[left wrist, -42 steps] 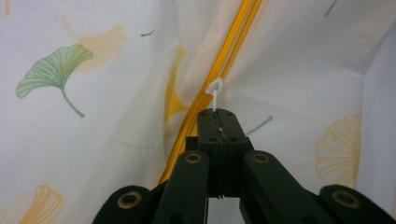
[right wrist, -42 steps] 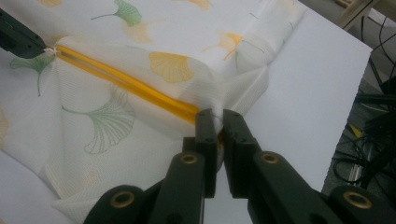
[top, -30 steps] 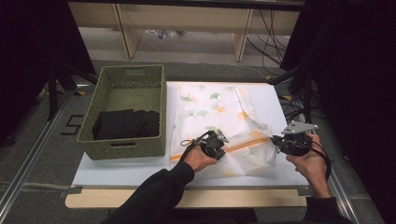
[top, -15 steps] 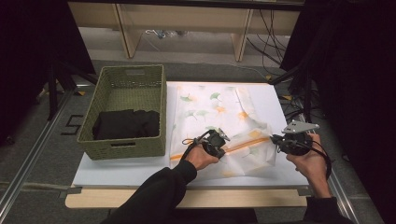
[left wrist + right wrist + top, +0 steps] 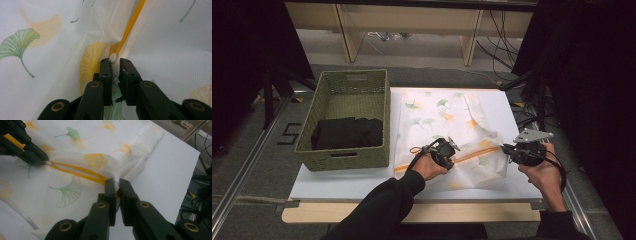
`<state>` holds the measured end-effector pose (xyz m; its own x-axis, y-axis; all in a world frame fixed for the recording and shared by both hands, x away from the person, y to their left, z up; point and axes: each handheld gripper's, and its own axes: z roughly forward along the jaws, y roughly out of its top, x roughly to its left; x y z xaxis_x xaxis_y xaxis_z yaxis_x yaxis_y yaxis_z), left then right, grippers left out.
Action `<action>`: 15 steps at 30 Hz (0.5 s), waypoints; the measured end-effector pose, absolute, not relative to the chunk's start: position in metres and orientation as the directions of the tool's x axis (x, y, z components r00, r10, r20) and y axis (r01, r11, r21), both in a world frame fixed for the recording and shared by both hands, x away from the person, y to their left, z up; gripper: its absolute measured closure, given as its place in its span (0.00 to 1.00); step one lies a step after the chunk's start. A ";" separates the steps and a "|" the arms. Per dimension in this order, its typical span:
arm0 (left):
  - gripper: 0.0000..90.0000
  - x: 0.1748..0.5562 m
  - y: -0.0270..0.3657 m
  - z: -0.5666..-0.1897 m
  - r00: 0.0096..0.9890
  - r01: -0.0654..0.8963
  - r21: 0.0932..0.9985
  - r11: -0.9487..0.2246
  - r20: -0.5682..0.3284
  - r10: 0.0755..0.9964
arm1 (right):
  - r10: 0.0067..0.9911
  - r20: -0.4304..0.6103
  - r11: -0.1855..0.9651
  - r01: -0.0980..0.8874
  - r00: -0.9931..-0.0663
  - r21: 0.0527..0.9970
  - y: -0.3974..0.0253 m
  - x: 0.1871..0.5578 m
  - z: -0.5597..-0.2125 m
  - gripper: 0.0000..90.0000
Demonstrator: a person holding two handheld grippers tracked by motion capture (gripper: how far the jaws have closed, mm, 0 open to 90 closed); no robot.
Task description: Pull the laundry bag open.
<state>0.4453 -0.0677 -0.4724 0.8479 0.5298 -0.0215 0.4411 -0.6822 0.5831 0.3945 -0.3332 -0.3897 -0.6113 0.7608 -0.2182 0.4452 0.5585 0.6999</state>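
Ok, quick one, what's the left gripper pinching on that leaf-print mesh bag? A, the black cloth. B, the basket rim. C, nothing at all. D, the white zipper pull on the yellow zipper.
D: in the left gripper view, the left gripper has its jaws shut on the small white zipper pull at the end of the yellow zipper of the bag.

Basket [image 5: 346, 150] (clothes [image 5: 346, 133] inside) left of mesh bag [image 5: 437, 115].
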 end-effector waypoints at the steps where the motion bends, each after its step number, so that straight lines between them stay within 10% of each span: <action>1: 0.90 0.445 -0.067 -0.472 0.848 0.443 0.578 -0.685 -0.022 0.530 | 0.761 -0.217 0.558 0.446 -0.612 0.700 -0.333 0.394 -0.389 0.96; 15: 0.94 0.449 -0.071 -0.469 0.856 0.432 0.546 -0.718 0.001 0.517 | 0.755 -0.224 0.562 0.432 -0.616 0.705 -0.332 0.395 -0.389 0.96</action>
